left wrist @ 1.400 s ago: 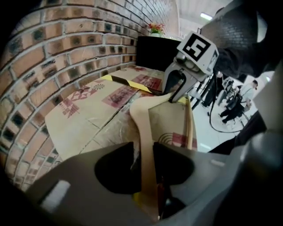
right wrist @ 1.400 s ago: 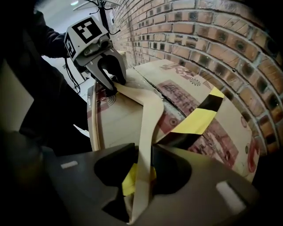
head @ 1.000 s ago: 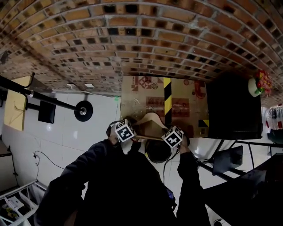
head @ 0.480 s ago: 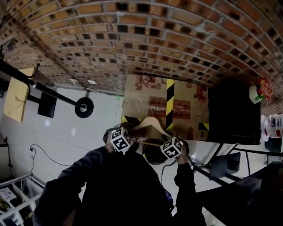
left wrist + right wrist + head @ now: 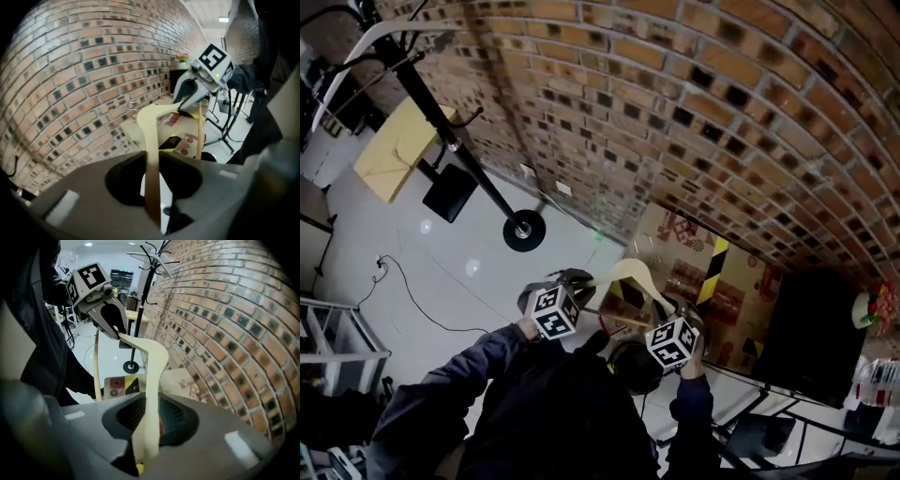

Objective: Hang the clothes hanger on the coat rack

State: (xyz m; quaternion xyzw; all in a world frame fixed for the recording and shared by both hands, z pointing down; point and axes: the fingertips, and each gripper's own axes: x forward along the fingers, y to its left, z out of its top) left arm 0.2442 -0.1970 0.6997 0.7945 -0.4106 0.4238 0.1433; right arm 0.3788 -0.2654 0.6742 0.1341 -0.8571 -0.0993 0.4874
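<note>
A pale wooden clothes hanger (image 5: 630,275) is held in the air in front of me by both ends. My left gripper (image 5: 579,292) is shut on its left arm (image 5: 151,154), and my right gripper (image 5: 686,314) is shut on its right arm (image 5: 152,380). In each gripper view the hanger runs from the jaws up to the other gripper, the right one (image 5: 194,89) and the left one (image 5: 110,319). The black coat rack (image 5: 441,131) stands at the upper left on a round base (image 5: 523,230), well away from the hanger. Its curved hooks (image 5: 150,258) show in the right gripper view.
A brick wall (image 5: 694,103) runs behind. A printed cardboard box (image 5: 712,281) and a black cabinet (image 5: 811,328) stand below it at the right. A yellow board (image 5: 394,150) sits beside the coat rack, a cable (image 5: 422,300) lies on the white floor, and a white frame (image 5: 337,352) is at the left edge.
Both grippers have lifted the hanger together. The view has swung, so the coat rack's pole and top now reach into the upper left, and the box has slid to the right.
</note>
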